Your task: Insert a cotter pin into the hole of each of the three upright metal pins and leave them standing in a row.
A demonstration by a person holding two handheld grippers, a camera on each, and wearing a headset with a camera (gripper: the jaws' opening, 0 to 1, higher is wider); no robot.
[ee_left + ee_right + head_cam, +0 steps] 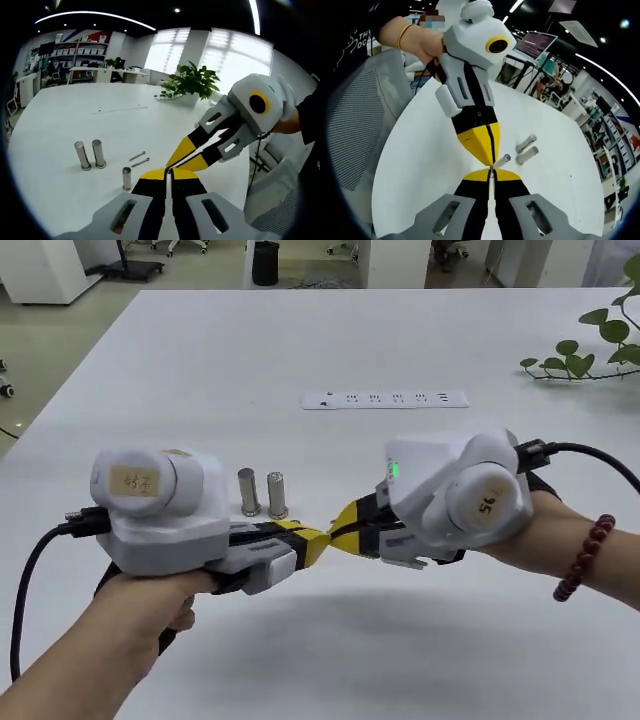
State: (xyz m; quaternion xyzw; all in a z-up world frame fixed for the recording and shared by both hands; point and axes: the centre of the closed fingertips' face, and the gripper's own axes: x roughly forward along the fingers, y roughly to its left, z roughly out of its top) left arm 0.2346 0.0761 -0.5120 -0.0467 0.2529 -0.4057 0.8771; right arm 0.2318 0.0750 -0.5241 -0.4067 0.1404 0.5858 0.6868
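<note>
Left gripper (169, 171) and right gripper (491, 171), both jaws clenched and tips touching above the counter (60, 115); in the left gripper view, near metal pin (127, 178) upright at 9 o'clock, two far metal pins (98, 153) and two loose cotter pins (140, 162) toward 10 o'clock.

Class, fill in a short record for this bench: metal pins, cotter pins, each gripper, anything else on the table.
Upright pins: three grey metal cylinder pins, all standing; two side by side, one apart, nearer the grippers.
Cotter pins: two thin metal cotter pins lying flat on the white table beside them.
Left gripper: jaws shut.
Right gripper: jaws shut, tips meeting the left's.
Also on table: white power strip.
</note>
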